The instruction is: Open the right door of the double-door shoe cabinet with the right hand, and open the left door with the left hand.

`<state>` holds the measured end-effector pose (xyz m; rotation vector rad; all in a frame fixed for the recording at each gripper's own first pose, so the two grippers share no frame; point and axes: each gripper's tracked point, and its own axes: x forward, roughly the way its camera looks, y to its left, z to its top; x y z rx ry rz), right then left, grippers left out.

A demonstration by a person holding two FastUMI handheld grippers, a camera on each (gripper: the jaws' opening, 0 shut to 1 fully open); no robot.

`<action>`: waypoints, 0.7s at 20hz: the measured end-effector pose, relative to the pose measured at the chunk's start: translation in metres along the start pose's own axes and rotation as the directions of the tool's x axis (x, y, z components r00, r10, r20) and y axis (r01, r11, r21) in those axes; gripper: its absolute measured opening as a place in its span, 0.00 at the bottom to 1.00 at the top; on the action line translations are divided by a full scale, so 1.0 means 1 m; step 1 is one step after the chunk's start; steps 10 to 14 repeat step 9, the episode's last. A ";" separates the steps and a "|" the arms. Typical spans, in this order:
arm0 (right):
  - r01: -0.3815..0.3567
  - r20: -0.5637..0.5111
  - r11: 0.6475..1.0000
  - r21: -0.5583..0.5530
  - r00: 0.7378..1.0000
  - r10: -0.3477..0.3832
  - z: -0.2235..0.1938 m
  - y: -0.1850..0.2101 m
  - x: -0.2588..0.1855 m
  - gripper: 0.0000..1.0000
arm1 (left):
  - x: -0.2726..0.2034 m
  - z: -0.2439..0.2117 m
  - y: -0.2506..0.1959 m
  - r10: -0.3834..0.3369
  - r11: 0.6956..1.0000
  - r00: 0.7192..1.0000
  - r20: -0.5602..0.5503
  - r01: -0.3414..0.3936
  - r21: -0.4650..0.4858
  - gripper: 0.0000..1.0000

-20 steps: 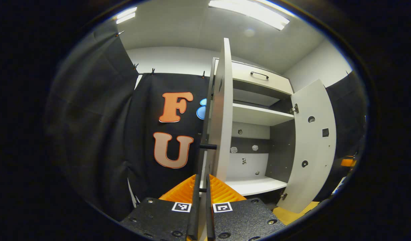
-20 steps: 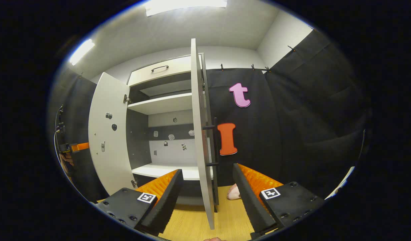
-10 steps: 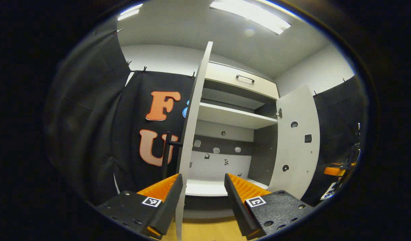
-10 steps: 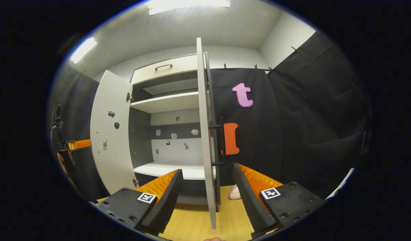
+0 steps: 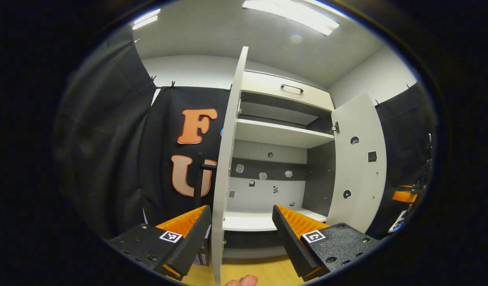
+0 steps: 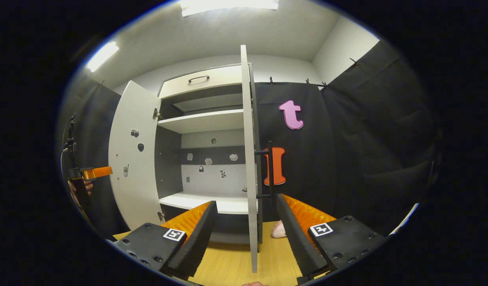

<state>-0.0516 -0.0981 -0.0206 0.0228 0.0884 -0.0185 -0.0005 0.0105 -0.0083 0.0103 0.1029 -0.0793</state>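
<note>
**Shoe cabinet doors both swung open**

Shoe cabinet stands ahead, left door and right door wide open. Left tool and right tool are spread, gripping nothing. Either door might drift back unheld.

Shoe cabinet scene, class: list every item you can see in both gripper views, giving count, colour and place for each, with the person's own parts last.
Shoe cabinet: one, white with dark grey interior panels, centre, shelves bare.
Left door: one, white, swung open, edge-on in left gripper view.
Right door: one, white, swung open, edge-on in right gripper view.
Door handles: two, black bars, on the doors' outer faces.
Drawer: one, white with black handle, cabinet top.
Floor: wood-coloured, below.
Ceiling lights: white strips.
Left gripper: fingers apart.
Right gripper: fingers apart.
</note>
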 end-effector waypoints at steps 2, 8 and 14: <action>0.001 -0.001 1.000 0.003 1.000 -0.001 -0.001 0.000 0.000 0.98 | -0.003 0.001 0.000 0.005 1.000 1.000 0.005 -0.005 0.010 0.94; -0.003 0.002 1.000 -0.001 1.000 0.003 -0.001 0.003 0.003 0.92 | -0.007 0.002 -0.002 0.004 1.000 1.000 0.011 -0.004 0.020 0.94; -0.001 0.000 1.000 -0.003 1.000 0.001 -0.001 0.003 0.002 0.92 | -0.007 0.002 -0.001 0.006 1.000 1.000 0.014 -0.006 0.021 0.95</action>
